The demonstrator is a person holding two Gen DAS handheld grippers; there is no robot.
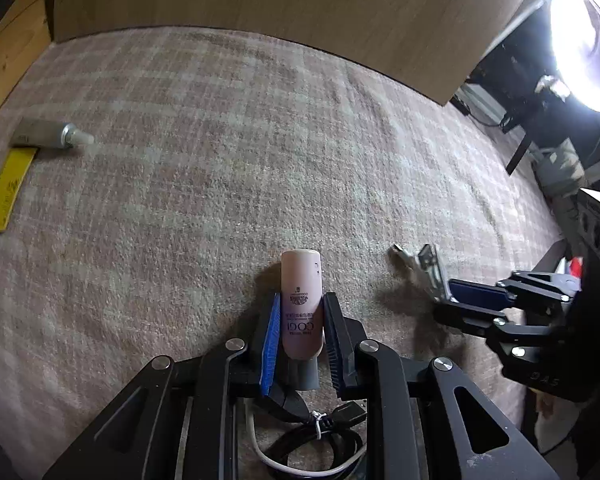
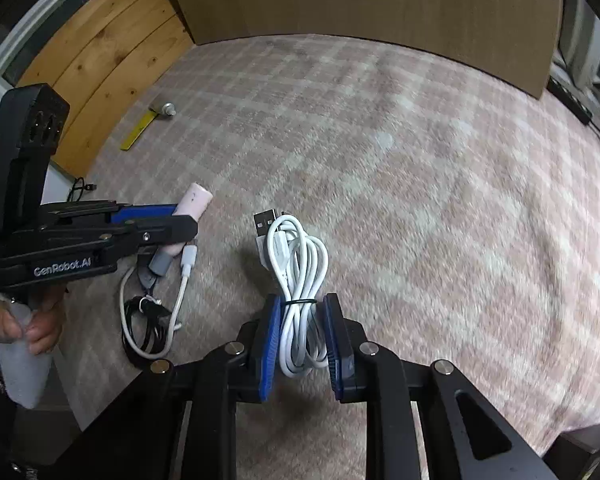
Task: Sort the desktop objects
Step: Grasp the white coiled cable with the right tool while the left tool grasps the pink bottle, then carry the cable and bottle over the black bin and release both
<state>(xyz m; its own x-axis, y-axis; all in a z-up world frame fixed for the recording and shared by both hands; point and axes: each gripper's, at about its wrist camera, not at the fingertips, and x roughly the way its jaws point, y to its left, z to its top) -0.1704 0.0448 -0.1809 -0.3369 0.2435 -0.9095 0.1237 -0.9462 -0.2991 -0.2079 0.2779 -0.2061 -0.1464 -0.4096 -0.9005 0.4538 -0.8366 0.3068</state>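
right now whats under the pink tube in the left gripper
Under the pink tube, near its grey cap, lie a tied black cable and a white cable on the plaid cloth. The tube and gripper hide whatever is directly beneath.

You can read "GenRobot.AI" in pale letters on the side of the left gripper (image 2: 188,222)'s black body. The pink tube (image 1: 301,304) between that gripper's pads carries dark print seen upside down; its largest letters look like "COGI", and the smaller lines above them are too fine to make out.
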